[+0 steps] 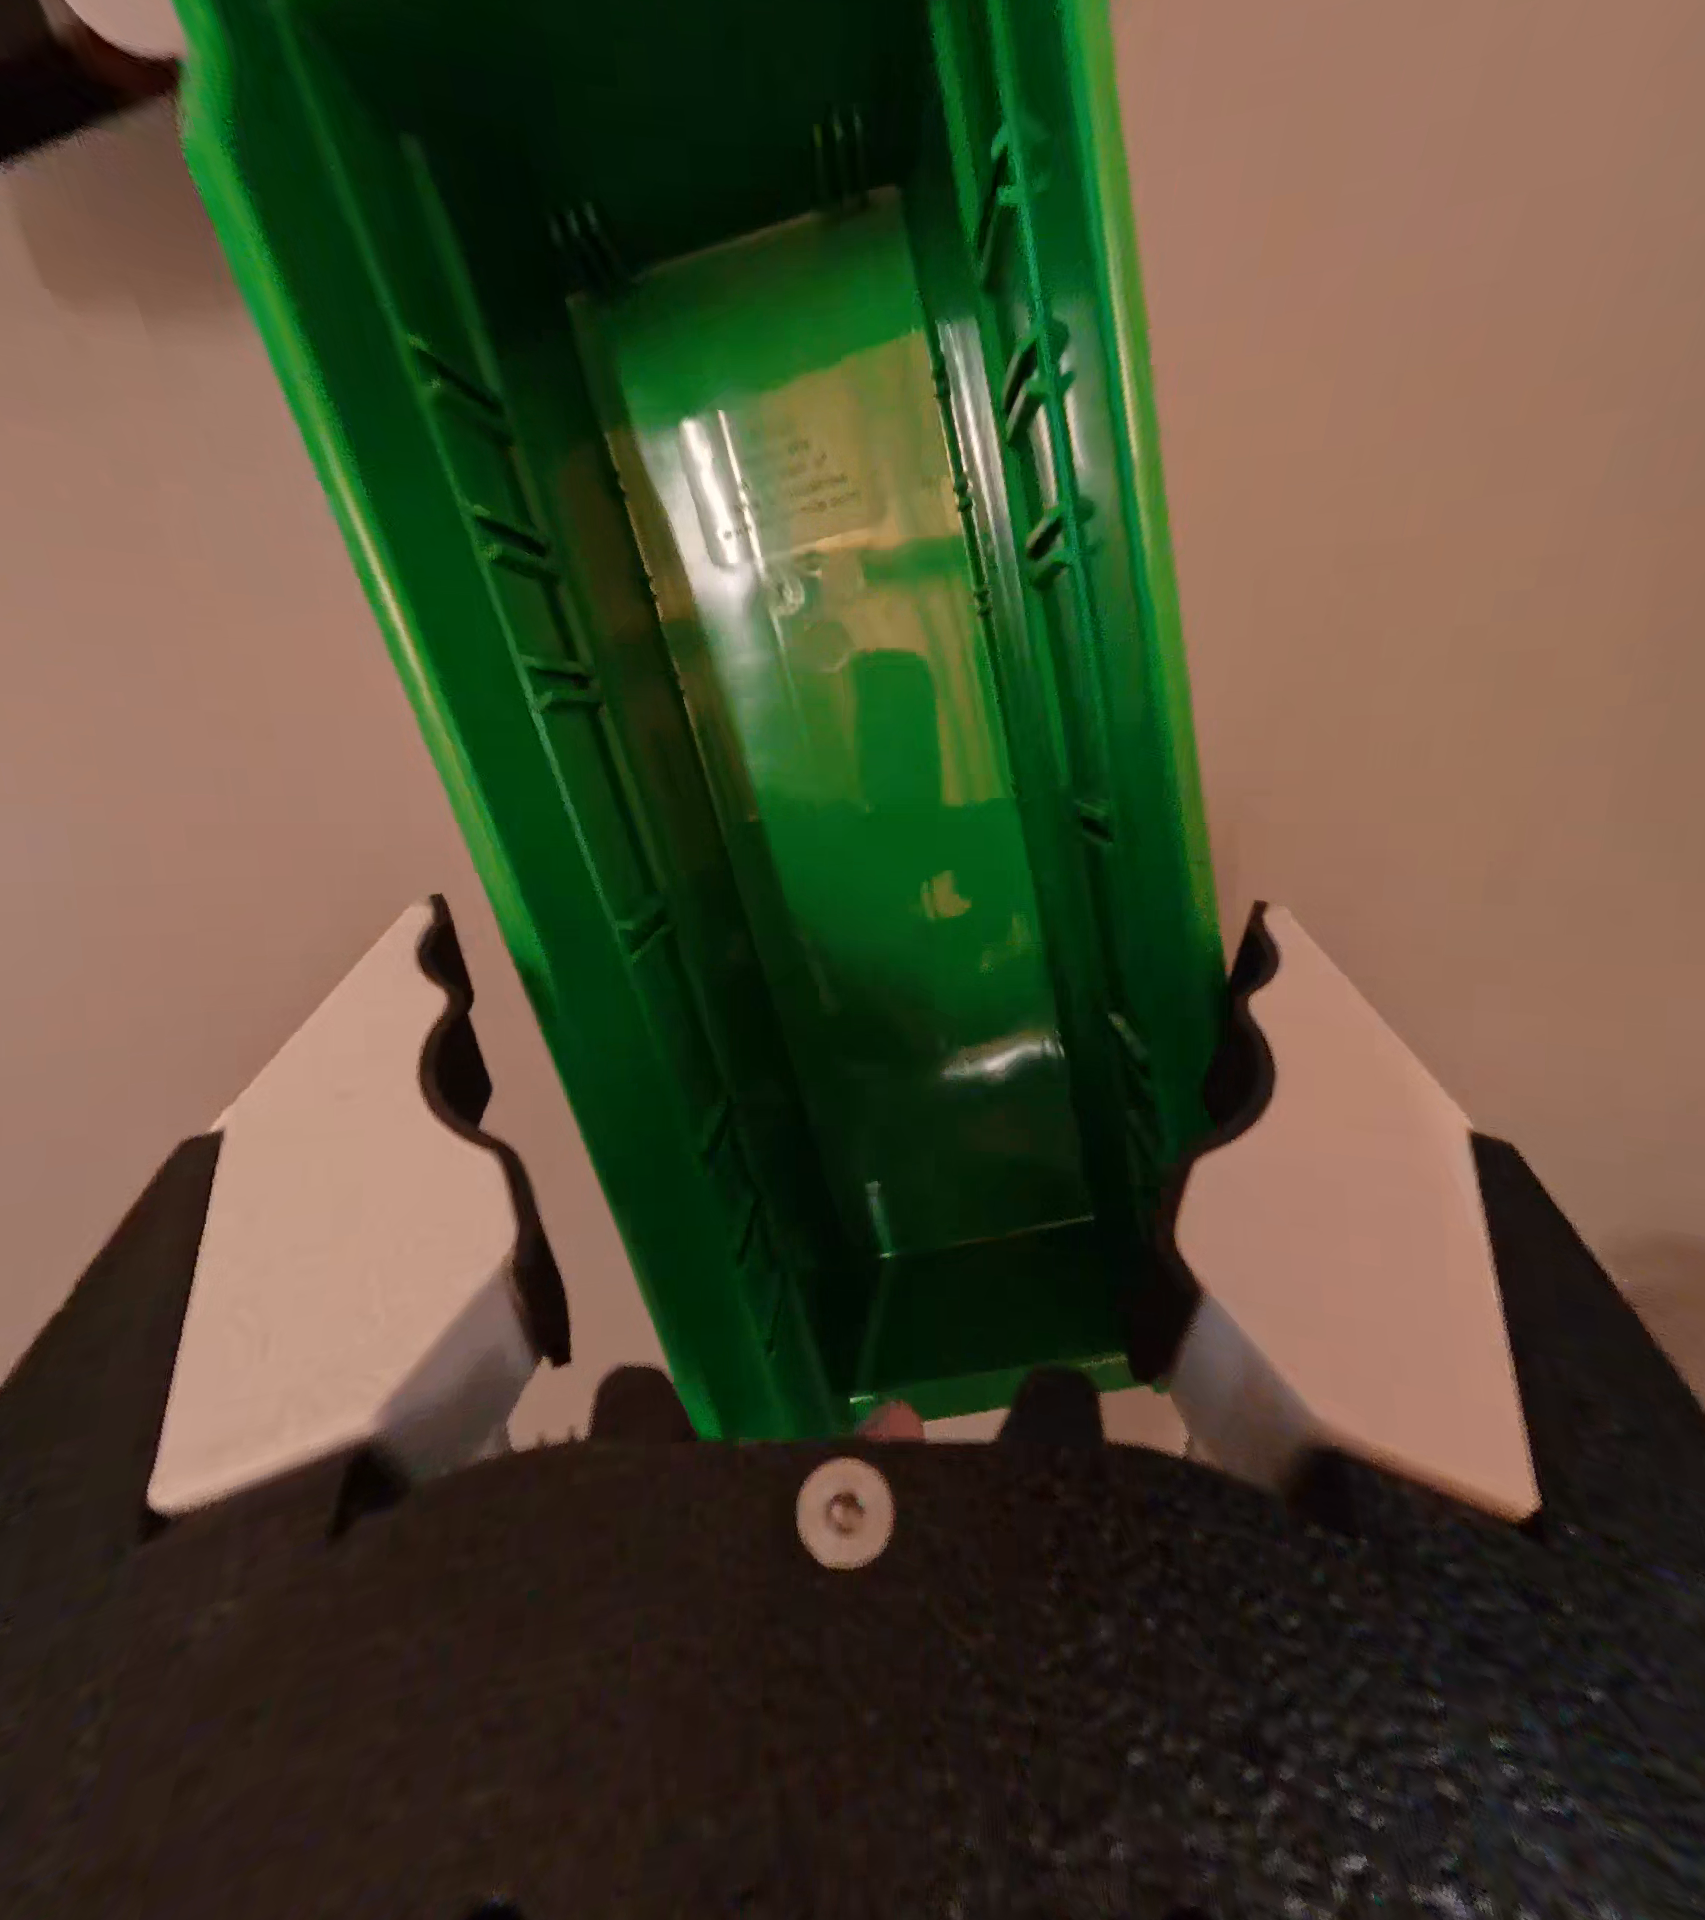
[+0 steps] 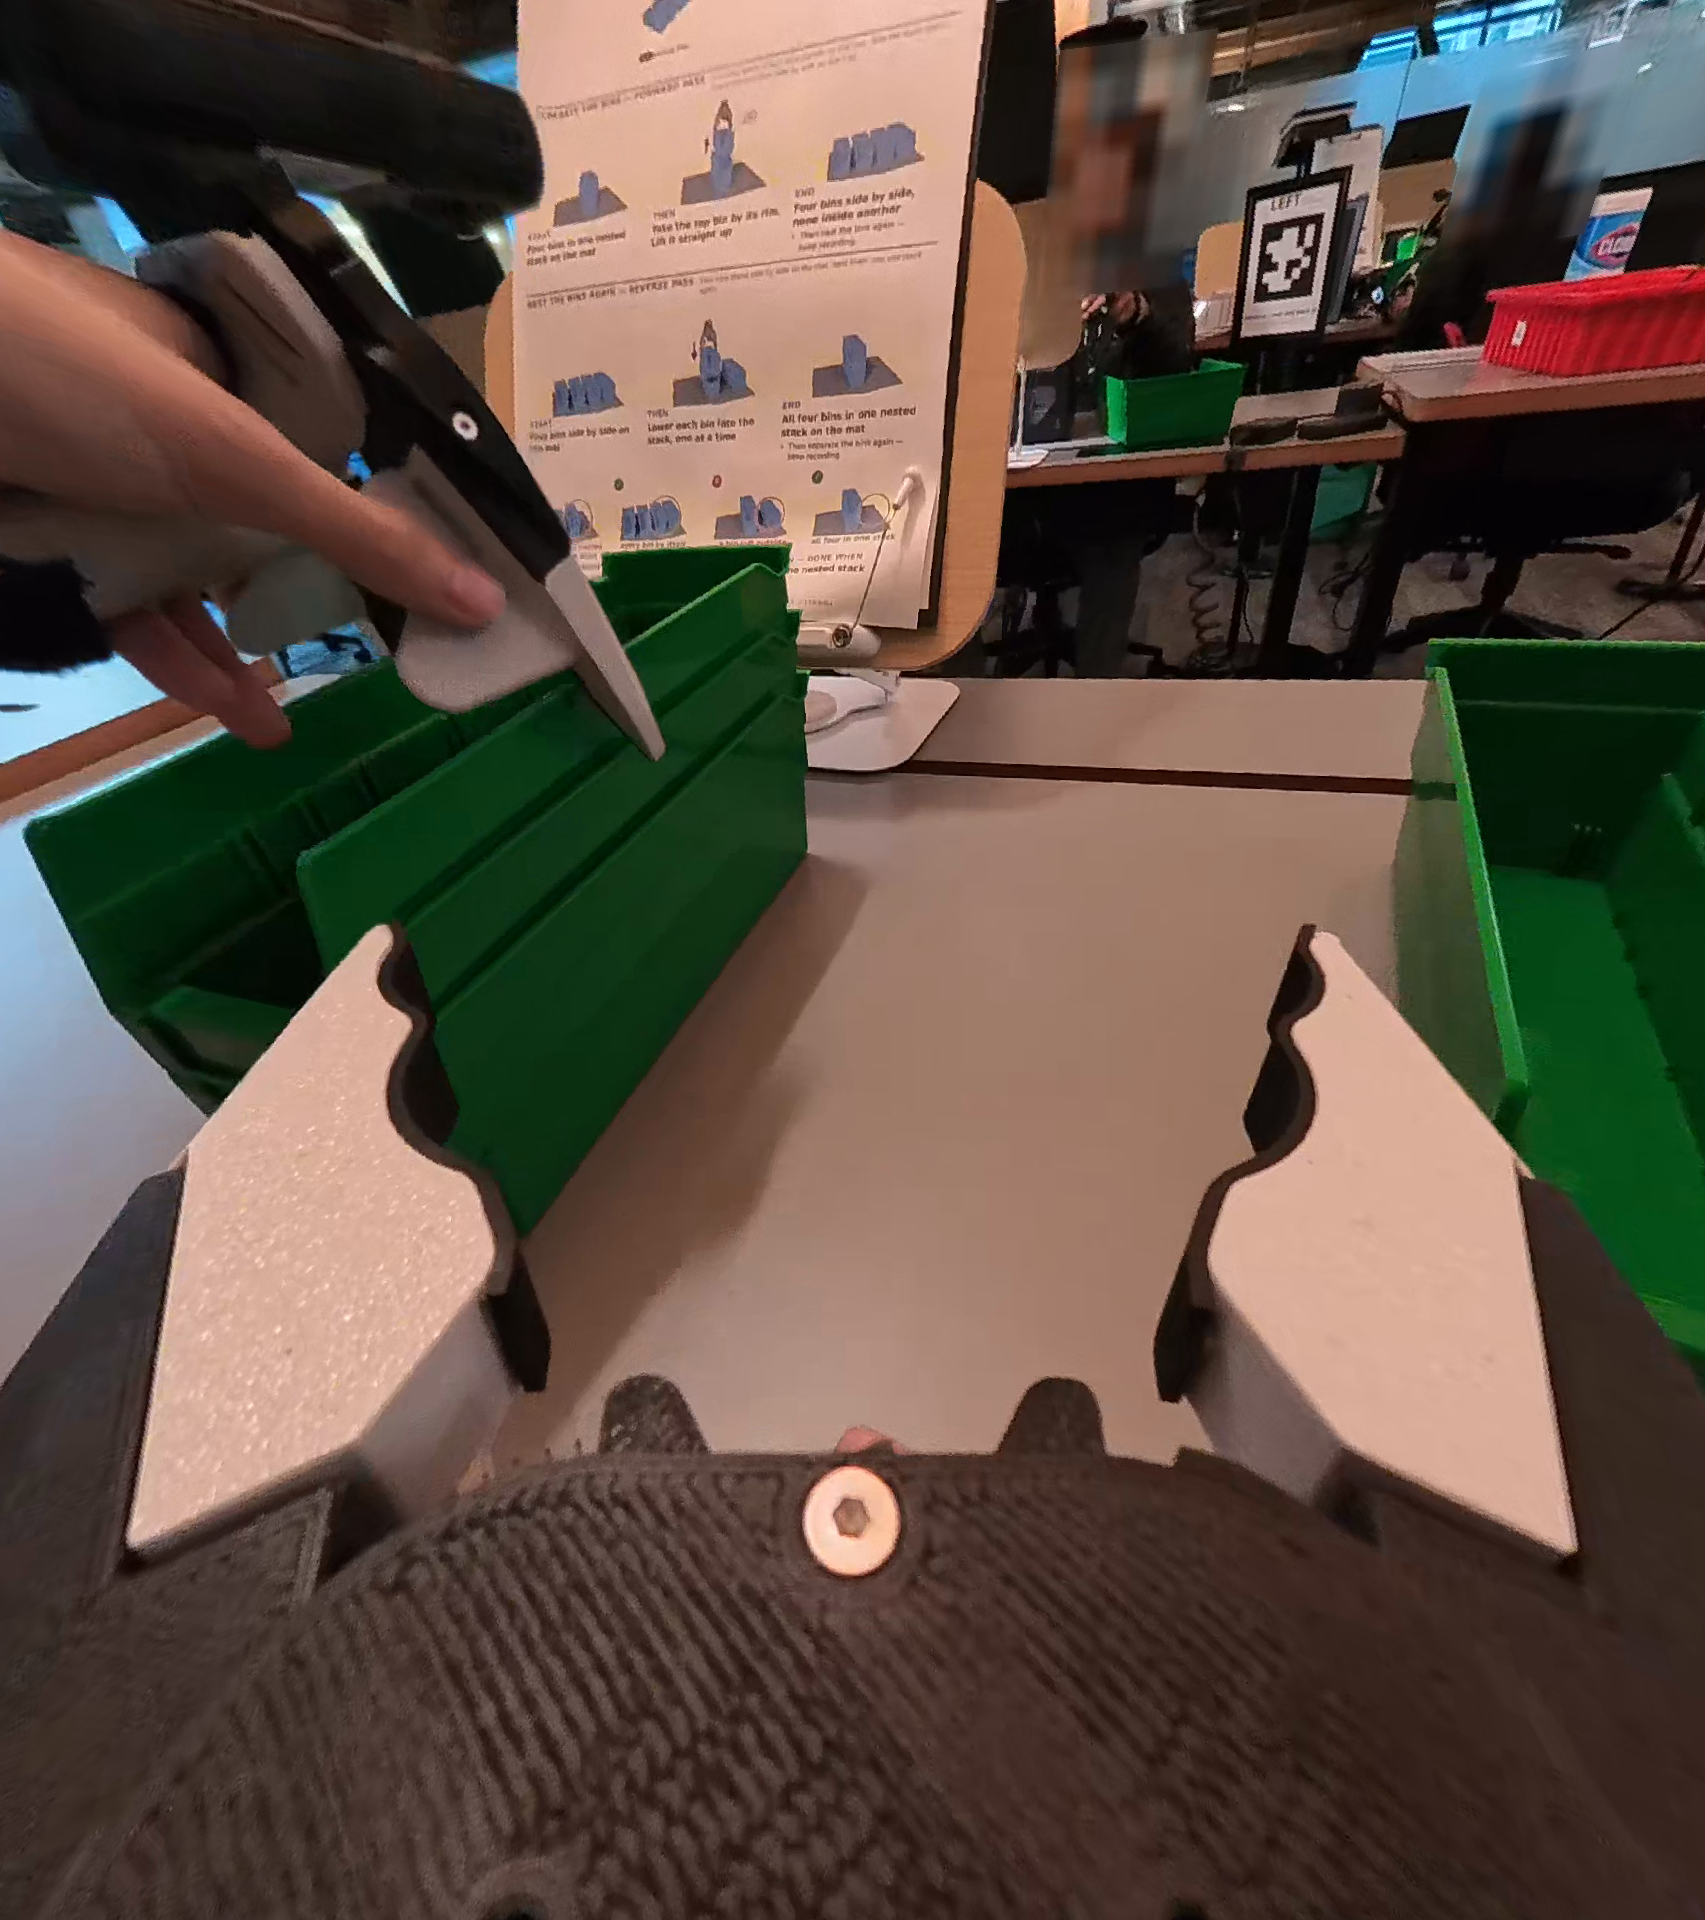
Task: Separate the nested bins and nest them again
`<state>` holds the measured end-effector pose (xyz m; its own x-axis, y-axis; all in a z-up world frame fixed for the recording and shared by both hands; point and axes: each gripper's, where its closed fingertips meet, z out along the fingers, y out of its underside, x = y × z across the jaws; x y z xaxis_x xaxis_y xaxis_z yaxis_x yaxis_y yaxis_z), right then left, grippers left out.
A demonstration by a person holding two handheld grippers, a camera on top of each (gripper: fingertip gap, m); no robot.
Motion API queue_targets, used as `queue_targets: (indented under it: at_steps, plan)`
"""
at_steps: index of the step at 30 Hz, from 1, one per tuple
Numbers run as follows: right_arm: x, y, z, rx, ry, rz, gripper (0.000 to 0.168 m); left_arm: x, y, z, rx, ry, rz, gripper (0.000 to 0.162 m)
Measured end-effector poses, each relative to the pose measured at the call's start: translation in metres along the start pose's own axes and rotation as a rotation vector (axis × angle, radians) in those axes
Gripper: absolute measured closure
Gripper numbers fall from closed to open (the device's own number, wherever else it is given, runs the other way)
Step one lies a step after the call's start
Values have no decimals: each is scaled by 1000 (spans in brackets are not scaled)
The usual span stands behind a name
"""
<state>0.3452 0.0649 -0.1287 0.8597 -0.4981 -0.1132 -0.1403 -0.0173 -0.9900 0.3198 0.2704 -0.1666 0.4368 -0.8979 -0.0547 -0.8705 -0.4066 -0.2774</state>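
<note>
A stack of nested green bins (image 2: pixel 599 914) stands on the beige table (image 2: pixel 931 1039) at the left, and more green bin (image 2: pixel 152 904) shows lower behind it. I cannot tell if that part is separate. A single green bin (image 2: pixel 1606 987) stands open at the right. In the left wrist view I look down into the green stack (image 1: pixel 827 831). My left gripper (image 1: pixel 848 914) is open and straddles it; the right pad touches the rim and the left pad stands just off it. One left gripper finger (image 2: pixel 604 655) shows over the stack. My right gripper (image 2: pixel 853 940) is open and empty above the table between the bins.
A person's hand (image 2: pixel 100 436) holds the left gripper. An instruction poster on a board (image 2: pixel 744 312) stands behind the stack on a white base (image 2: pixel 879 717). A seam (image 2: pixel 1139 777) crosses the table. Farther back are tables with a red bin (image 2: pixel 1637 317) and a green bin (image 2: pixel 1170 400).
</note>
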Motion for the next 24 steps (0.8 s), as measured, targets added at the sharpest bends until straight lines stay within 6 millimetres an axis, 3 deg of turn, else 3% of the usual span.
queue_targets:
  at_steps: [11, 24]
  plan:
    - [6, 7, 1, -36, 4, 13, 17, 5, 8, -2, -105, 31, -37, 46]
    - [-8, 19, 6, -97, -55, -7, 28, -5, 14, -8, -150, 61, -86, 60]
